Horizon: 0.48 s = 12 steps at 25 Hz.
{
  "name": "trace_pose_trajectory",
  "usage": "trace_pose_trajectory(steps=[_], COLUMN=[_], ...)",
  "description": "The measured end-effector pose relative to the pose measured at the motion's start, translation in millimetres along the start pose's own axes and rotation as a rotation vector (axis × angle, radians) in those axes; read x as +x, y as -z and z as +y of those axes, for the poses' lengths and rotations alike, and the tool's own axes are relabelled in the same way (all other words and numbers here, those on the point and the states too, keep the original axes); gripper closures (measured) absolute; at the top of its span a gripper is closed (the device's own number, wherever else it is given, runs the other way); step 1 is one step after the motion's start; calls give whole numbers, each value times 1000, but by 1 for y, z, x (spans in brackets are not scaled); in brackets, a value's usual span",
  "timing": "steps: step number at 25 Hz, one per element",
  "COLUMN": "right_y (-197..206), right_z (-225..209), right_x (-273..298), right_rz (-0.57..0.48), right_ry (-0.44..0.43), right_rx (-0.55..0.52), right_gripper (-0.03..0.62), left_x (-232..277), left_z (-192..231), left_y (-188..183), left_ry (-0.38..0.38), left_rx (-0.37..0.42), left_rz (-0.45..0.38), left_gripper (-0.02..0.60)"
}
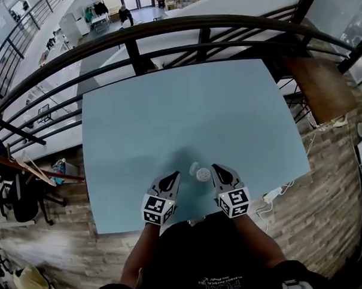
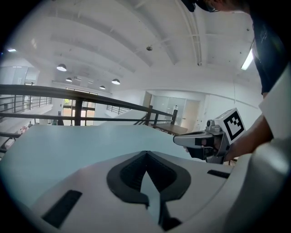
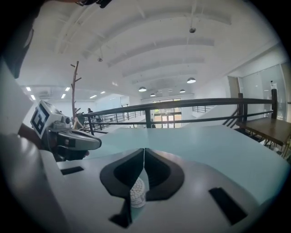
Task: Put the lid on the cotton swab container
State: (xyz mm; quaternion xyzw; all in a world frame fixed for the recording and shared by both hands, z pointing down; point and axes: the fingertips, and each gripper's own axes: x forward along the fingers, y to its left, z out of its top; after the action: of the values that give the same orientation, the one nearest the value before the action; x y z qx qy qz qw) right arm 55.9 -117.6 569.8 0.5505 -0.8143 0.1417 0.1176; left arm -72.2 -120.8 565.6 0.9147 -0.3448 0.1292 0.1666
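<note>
The container (image 1: 202, 174) stands upright on the pale blue table (image 1: 167, 111), near the edge closest to the person. Its long axis is vertical and its open mouth points straight up, so the white swab heads packed inside face the head camera. The lid (image 1: 194, 168) lies flat on the table just beside it, on the far left side. The picture is too small to tell whether the two touch. The lid is off the container.

The left gripper (image 1: 172, 178) sits to the left of the container and the right gripper (image 1: 217, 169) to its right, with both things between them. Both point away from the person, their tips angled slightly toward each other.

In the left gripper view the jaws meet at the tips, closed on nothing, with only bare table beyond them. In the right gripper view the jaws are also pressed together and empty. The container shows below them through the gap behind the tips, swab heads up, and it is not gripped.

A dark railing (image 1: 164, 34) curves past the table's far edge.
</note>
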Motion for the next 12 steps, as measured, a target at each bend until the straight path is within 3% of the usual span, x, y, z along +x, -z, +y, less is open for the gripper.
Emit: trace_pose_trajectory(steps=[12], right_y=[13], right_z=[-22], right_x=[11], right_rz=[38], right_ry=[-151], right_rx=[-8], right_gripper=[575], left_x=[17], left_z=[10], left_y=[9], left_ry=[-192], left_rx=[-112], left_rz=[0], left_gripper=[571])
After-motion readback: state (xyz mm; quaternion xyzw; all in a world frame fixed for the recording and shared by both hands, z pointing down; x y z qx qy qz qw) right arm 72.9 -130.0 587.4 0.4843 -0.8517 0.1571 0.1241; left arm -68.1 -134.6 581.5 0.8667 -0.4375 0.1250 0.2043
